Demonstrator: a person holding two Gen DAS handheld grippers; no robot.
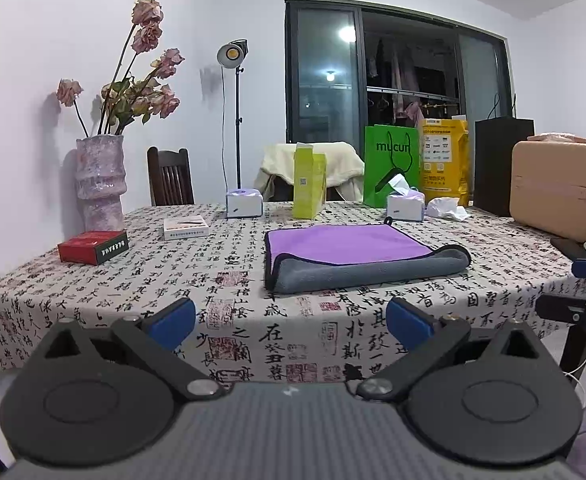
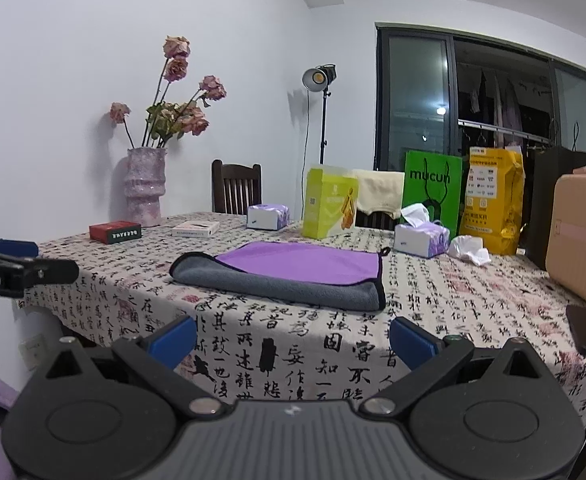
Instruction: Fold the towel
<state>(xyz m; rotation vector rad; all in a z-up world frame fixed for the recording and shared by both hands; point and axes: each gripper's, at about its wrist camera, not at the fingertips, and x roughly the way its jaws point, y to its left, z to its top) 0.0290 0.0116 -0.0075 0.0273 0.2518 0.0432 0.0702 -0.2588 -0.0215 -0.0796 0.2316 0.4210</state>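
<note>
Room with pale walls and dark window

A lit lamp (image 1: 232,54) is stood on a stand beside the window (image 1: 397,68); a wooden chair (image 1: 171,176) is set behind the cloth-covered surface (image 1: 141,280).

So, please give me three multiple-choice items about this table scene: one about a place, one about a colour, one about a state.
1. Where is the red box?
A. near the vase
B. on the towel
C. beside the green bag

2. What colour is the towel on its top face?
A. yellow
B. purple
C. white

3. How are the jaws of the left gripper and the right gripper?
A. both open, holding nothing
B. both shut on the towel
C. one open, one shut

Answers: 1 A, the box lies at the table corner by the vase. 2 B, purple lies over a grey underside. 3 A, the blue pads stand wide apart, short of the towel.
</note>
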